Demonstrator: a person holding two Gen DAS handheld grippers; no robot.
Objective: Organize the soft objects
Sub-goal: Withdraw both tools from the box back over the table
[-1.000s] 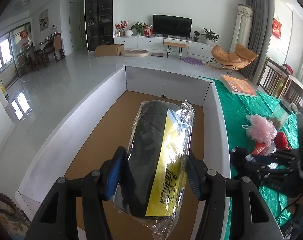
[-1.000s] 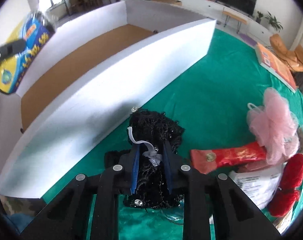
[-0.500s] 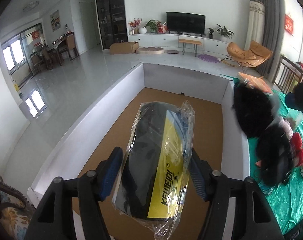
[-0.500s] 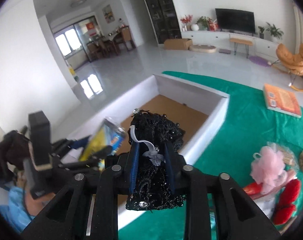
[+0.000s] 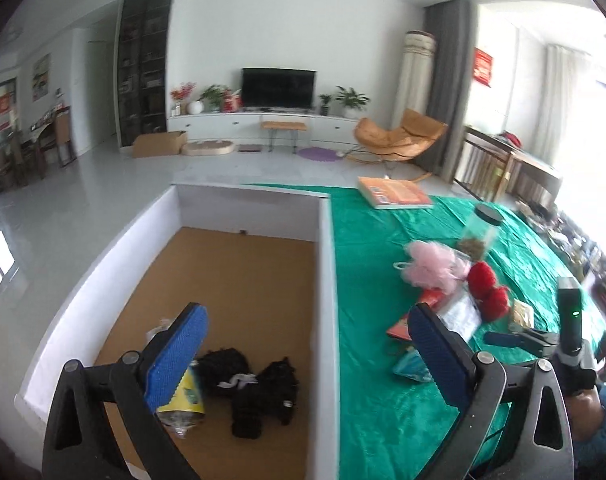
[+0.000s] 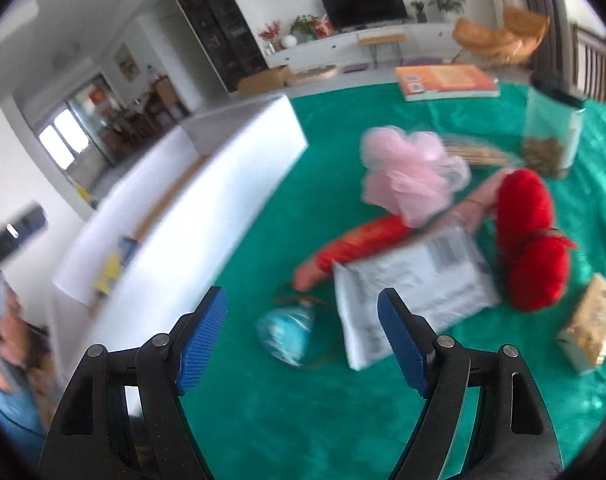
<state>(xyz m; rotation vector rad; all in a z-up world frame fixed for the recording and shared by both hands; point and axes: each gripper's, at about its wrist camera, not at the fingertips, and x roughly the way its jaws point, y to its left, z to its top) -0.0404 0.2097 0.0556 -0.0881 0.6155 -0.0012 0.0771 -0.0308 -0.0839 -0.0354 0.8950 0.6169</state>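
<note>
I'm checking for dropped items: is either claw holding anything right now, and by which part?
Nothing is held. The left claw and right claw are both opening with nothing between their pads. The yellow packet and black lace bundle lie in the box.

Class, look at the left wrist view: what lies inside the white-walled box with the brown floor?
Inside the white-walled box: two black lacy bundles and a yellow-labelled plastic packet, partly hidden by a blue gripper pad.

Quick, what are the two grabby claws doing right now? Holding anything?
Left gripper: jaws opening, nothing between them.
Right gripper: jaws opening, nothing between them.
</note>
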